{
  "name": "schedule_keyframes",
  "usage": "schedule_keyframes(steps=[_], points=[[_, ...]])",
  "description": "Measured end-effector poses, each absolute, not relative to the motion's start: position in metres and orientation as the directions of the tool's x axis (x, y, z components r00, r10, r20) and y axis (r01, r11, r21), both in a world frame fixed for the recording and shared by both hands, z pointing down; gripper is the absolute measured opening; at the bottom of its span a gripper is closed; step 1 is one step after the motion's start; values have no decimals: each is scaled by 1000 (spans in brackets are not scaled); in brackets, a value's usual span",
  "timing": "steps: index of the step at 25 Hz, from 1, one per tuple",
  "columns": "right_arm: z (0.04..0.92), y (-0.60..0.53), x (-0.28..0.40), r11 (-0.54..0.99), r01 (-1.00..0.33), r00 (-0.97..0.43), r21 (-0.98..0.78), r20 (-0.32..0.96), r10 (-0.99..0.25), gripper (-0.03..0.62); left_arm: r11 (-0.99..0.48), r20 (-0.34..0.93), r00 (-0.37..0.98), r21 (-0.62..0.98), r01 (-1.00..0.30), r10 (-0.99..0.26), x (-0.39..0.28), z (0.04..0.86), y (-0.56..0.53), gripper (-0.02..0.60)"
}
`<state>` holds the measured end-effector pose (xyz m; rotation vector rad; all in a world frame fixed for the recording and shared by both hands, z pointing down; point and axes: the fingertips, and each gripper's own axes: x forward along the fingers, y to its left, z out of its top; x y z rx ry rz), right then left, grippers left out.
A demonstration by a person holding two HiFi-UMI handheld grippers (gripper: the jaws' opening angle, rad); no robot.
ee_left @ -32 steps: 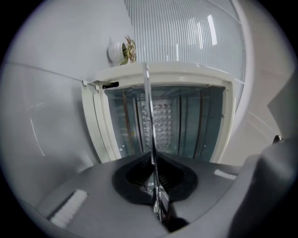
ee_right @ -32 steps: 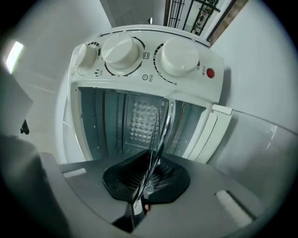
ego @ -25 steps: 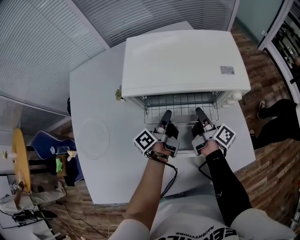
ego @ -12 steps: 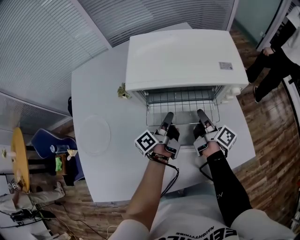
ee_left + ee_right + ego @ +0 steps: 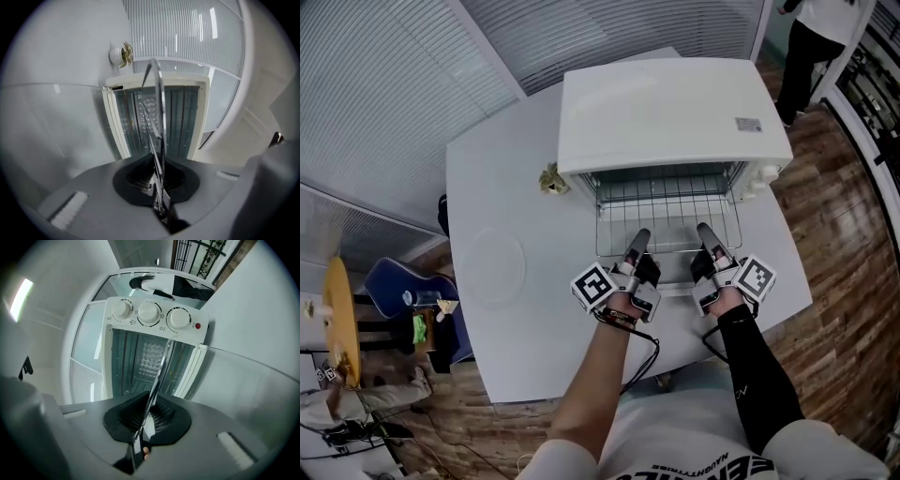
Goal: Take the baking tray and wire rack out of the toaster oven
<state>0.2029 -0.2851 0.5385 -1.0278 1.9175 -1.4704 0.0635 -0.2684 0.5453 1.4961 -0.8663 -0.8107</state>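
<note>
Left claw (image 5: 640, 236) and right claw (image 5: 705, 229) are each clenched on the front edge of the wire rack (image 5: 667, 202), which lies level and sticks partway out of the open front of the white toaster oven (image 5: 670, 108) on the pale counter (image 5: 506, 187).

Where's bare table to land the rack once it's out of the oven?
Best: the wide bare stretch of the grey table left of the white toaster oven, past the small gold ornament. Right of the oven only a narrow strip. The front is crowded: metal wire rack, left gripper, right gripper, both shut on it.
</note>
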Motion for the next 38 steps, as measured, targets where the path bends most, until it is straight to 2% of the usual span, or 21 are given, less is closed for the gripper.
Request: schedule_keyframes(steps=[11,38], points=[[537,-260,205,120,-260,-567,-958,51,-822,8,-54,-26,490,998,-43,-872,65,544,-245,60],[538,-211,207,78,-268,-520,-960,76,-850,8,-31,6,546,998,-59,-838,68,549,-199,59]])
